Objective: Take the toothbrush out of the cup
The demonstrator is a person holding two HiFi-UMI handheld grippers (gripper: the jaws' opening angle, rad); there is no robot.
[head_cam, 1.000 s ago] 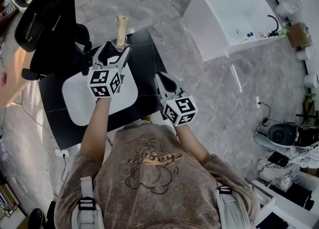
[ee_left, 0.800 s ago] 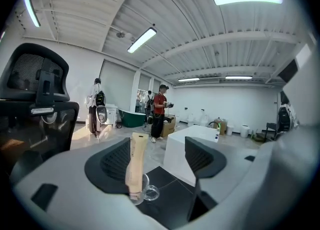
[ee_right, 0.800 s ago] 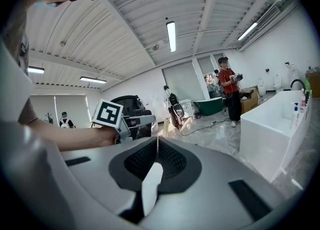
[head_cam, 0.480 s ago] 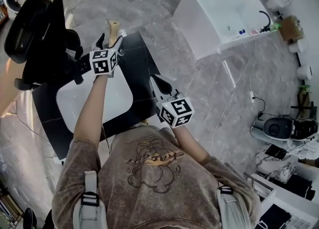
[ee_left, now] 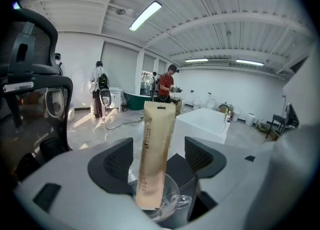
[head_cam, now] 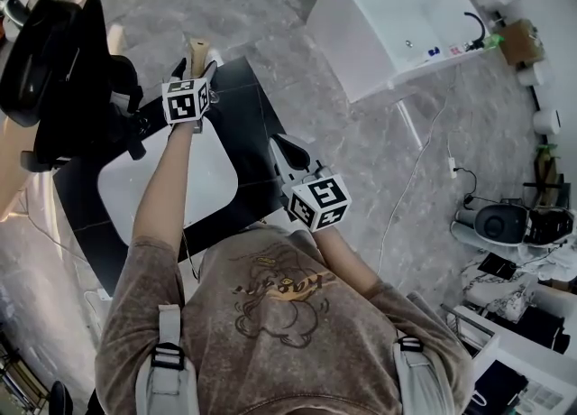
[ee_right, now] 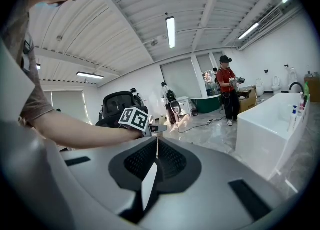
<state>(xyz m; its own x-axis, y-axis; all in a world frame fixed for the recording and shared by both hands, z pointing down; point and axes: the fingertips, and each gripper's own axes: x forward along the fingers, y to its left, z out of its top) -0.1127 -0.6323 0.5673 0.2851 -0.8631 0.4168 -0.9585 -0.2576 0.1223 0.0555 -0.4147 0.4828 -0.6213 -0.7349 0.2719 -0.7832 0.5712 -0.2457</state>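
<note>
A toothbrush in a tan paper sleeve [ee_left: 156, 149] stands upright in a clear glass cup [ee_left: 167, 205] on the black table [head_cam: 251, 124]. My left gripper [ee_left: 157, 163] is open, with one jaw on each side of the sleeve and a gap to each. In the head view the sleeve's top [head_cam: 197, 47] pokes out beyond the left gripper [head_cam: 196, 69], which hides the cup. My right gripper [head_cam: 281, 142] hovers over the table's right part, away from the cup. Its jaws are shut with nothing between them [ee_right: 156, 160].
A white rounded tray [head_cam: 212, 183] lies on the black table under my left forearm. A black office chair [head_cam: 59, 70] stands at the table's left. A white bathtub [head_cam: 397, 21] sits on the marble floor to the right. People stand far off in the room.
My left gripper has moved forward from above the white tray to the table's far edge, and its jaws now stand around the sleeve. The right gripper has hardly moved.
</note>
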